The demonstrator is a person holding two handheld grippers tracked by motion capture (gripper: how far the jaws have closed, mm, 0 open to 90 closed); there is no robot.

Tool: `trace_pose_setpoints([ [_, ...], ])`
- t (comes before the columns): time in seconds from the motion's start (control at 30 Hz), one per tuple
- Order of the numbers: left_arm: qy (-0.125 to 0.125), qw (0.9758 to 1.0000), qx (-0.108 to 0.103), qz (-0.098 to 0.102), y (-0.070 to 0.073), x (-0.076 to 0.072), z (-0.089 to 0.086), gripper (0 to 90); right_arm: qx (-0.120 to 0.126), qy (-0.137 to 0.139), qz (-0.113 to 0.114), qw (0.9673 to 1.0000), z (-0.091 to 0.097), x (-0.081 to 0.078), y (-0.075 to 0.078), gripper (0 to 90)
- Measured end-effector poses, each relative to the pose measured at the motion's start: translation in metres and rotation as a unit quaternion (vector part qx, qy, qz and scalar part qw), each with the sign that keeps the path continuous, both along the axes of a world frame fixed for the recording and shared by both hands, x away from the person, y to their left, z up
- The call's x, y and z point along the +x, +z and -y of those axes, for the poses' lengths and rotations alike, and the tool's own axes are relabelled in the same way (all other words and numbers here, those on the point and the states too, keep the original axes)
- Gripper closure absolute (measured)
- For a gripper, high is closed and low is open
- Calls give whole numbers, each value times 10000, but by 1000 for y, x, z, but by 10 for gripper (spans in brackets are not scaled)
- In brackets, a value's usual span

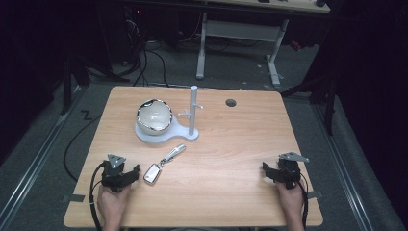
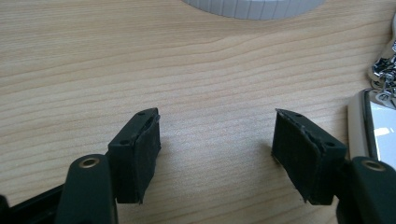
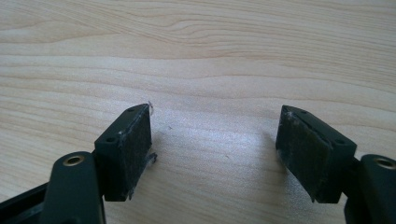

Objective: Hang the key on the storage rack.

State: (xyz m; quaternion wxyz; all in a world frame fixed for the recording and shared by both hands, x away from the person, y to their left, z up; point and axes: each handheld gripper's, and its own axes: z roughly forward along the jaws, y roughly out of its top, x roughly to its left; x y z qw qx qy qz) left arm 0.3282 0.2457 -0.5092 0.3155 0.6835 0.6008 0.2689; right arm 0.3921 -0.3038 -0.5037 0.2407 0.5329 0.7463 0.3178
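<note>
A silver key fob (image 1: 152,173) with a chain and a small metal cylinder (image 1: 174,152) lies on the wooden table (image 1: 231,144), just right of my left gripper (image 1: 131,174). In the left gripper view the fob's edge (image 2: 373,126) and chain (image 2: 385,74) sit at the far right, beside the open left gripper (image 2: 217,140) with bare wood between its pads. A white stand (image 1: 166,134) carries a shiny bowl (image 1: 154,116) and an upright post with pegs (image 1: 192,110). My right gripper (image 1: 269,171) rests near the right front, and in its own view the right gripper (image 3: 215,140) is open over bare wood.
A round cable hole (image 1: 231,102) is in the table's far right part. Beyond the table stand a white desk frame (image 1: 238,33) and cables on a dark floor. The stand's white base rim (image 2: 252,7) shows at the top of the left gripper view.
</note>
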Motion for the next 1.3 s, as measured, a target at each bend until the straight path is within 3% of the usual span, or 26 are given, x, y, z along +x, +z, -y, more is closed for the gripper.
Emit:
trace_pose_setpoints([
  [0.8, -66, 10000, -4, -23, 0, 1, 1, 296, 3, -4, -4, 10000, 0, 0, 0, 270],
  [1.03, -182, 9998, -6, 77, 1, -1, 3, 324, 3, -4, -5, 10000, 0, 0, 0, 270],
  [1.3, -400, 9987, -170, 247, 9, -1, 9, 321, 3, 0, -6, 10000, 0, 0, 0, 270],
])
